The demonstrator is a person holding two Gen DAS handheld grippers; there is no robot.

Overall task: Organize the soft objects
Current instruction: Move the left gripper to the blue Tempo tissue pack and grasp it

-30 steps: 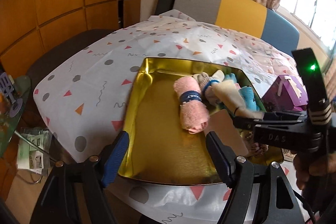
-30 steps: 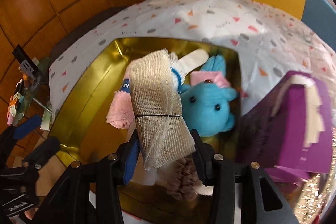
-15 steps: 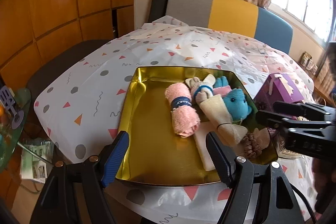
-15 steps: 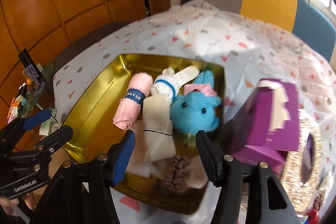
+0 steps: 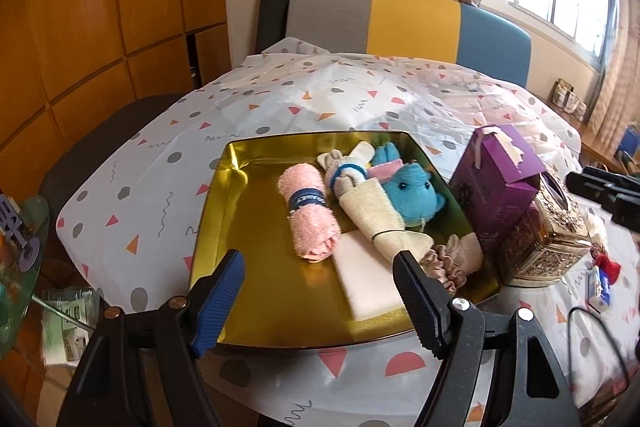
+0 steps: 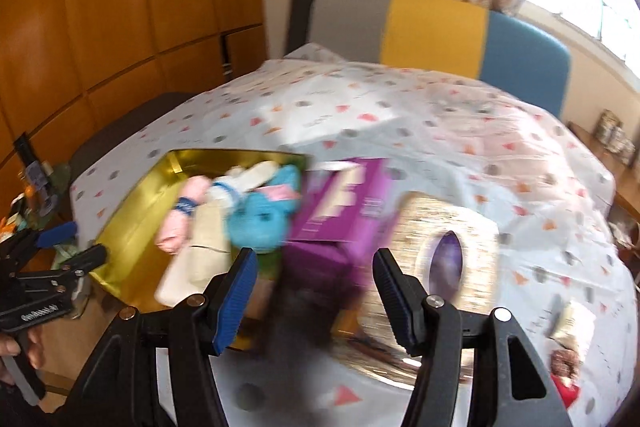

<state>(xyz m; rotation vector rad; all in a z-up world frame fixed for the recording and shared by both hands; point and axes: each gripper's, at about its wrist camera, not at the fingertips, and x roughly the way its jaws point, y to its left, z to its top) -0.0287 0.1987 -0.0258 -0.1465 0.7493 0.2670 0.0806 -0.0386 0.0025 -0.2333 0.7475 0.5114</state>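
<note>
The left gripper has its fingers spread wide with nothing between them, poised over the near edge of the shallow gold metal tray. Past its fingertips, the left wrist view shows sharply what the other view only smears: a flat cream pad, a rolled pink towel with a dark blue band, a beige gauze roll tied with a black band, a blue plush animal and, furthest, a white-and-blue knitted toy, all lying inside the tray.

The right gripper has just been opening; its fingers stand apart and empty. Just beyond them, blurred, sit a purple cardboard box and an ornate gold tissue box on the worktop with its white triangle-and-dot patterned cloth. Only this view shows the hand holding the left gripper's handle.
</note>
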